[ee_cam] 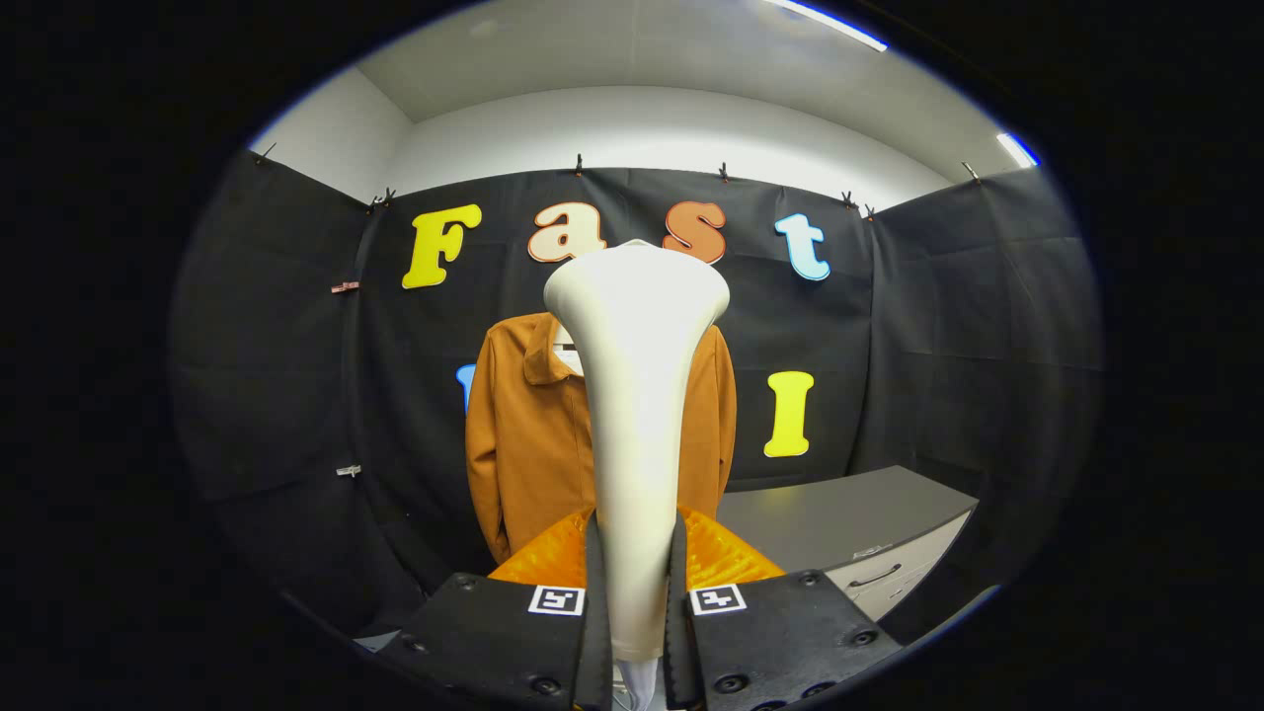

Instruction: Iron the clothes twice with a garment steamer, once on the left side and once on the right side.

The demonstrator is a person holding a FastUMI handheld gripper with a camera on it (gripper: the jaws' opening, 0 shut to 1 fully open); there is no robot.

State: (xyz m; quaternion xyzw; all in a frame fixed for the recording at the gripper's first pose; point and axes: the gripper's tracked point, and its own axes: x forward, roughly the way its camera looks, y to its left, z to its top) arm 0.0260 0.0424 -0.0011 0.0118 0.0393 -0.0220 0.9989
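You have the garment steamer clamped upright between the gripper fingers, head up — that step is done. Neither pass looks begun: the brown jacket hangs beyond the fingers against the booth wall, apart from the steamer, left of the grey cabinet — probably smooth, though half hidden.

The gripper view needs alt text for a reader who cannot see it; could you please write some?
The gripper has its fingers shut on the handle of a white garment steamer, which stands upright between them. Beyond it, a brown jacket hangs against the booth's black cloth wall, with a grey cabinet to the jacket's right.
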